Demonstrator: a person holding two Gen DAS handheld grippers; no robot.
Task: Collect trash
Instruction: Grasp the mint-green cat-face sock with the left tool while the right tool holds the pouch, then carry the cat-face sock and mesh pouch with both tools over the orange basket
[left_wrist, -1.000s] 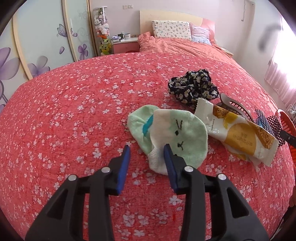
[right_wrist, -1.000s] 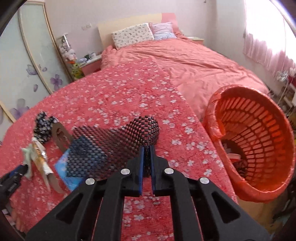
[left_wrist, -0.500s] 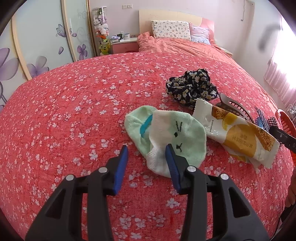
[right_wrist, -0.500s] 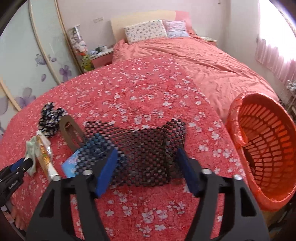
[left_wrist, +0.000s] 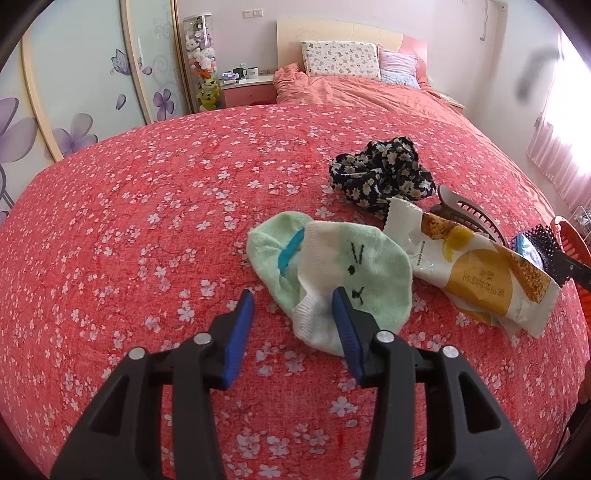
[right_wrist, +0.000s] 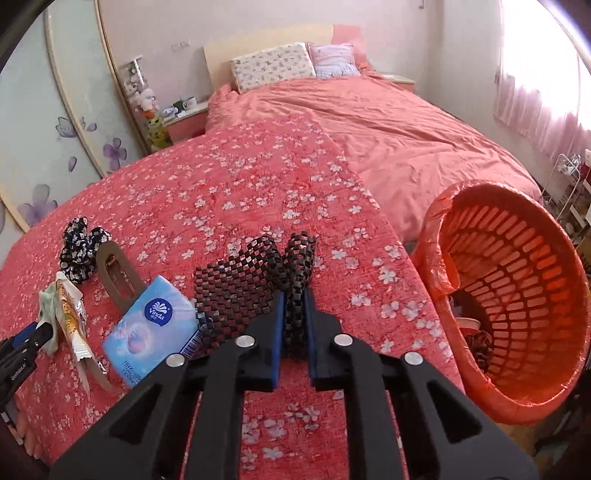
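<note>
Right gripper (right_wrist: 293, 295) clamped on black mesh (right_wrist: 255, 280) — orange basket (right_wrist: 517, 280) nearby.

Daylight fills both views, coming from a curtained window (right_wrist: 546, 92) on the right, where the pink curtains bleach almost to white. The bed (left_wrist: 147, 221) is evenly and brightly lit, with soft, short shadows under the things lying on it. The fisheye lenses bow the bed's edges and the wardrobe doors (left_wrist: 74, 92) into curves, and black vignette fills all 4 corners. A grey smudge (left_wrist: 532, 74) hangs blurred at the upper right of the left wrist view. The right wrist view is slightly softer, hazier towards the headboard (right_wrist: 258, 44).
</note>
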